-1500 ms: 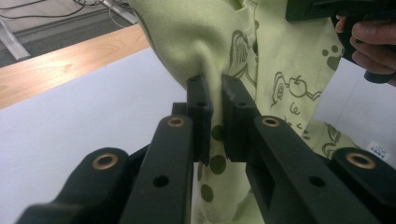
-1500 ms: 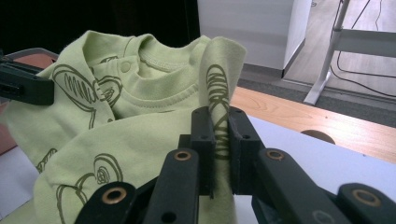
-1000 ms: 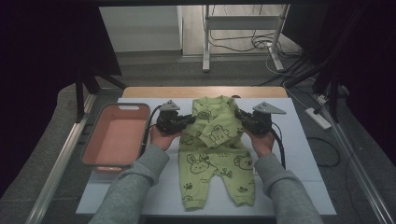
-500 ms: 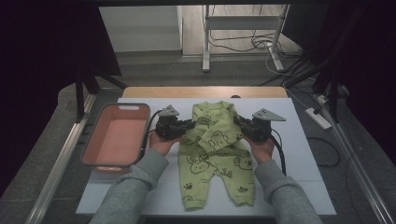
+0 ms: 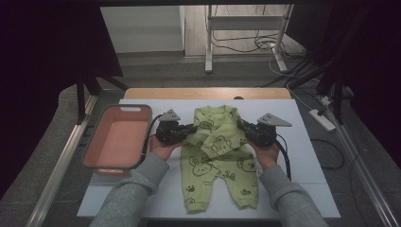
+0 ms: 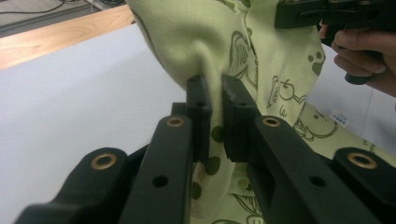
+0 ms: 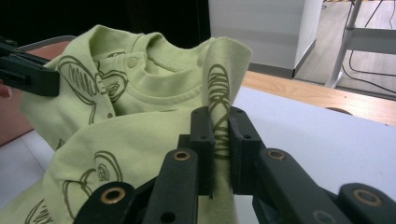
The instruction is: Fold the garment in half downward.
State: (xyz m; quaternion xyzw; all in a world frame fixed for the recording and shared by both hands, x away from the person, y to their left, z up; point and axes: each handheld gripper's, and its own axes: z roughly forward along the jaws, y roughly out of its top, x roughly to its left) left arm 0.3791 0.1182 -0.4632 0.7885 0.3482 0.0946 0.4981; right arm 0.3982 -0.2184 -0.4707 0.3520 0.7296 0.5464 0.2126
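Note:
A light green baby romper (image 5: 218,158) with dark animal prints lies on the white table cover, legs toward the person. My left gripper (image 5: 190,129) is shut on a fold of cloth at the romper's left side, near the sleeve. In the left gripper view the pads (image 6: 201,100) pinch that fold of the romper (image 6: 196,42). My right gripper (image 5: 242,126) is shut on the right side. In the right gripper view a printed strip of the romper (image 7: 219,84) stands up between the pads (image 7: 201,126). Both pinched sides are lifted and drawn in over the chest.
A pink plastic bin (image 5: 118,139) stands at the table's left, close to my left hand. The white cover (image 5: 307,179) has bare room to the right of the romper and in front of it. A wooden table edge (image 5: 189,93) runs along the far side.
Both grippers have drifted slightly toward the person, still pinching the romper's sides. The upper part of the romper has bunched a little more toward the middle.

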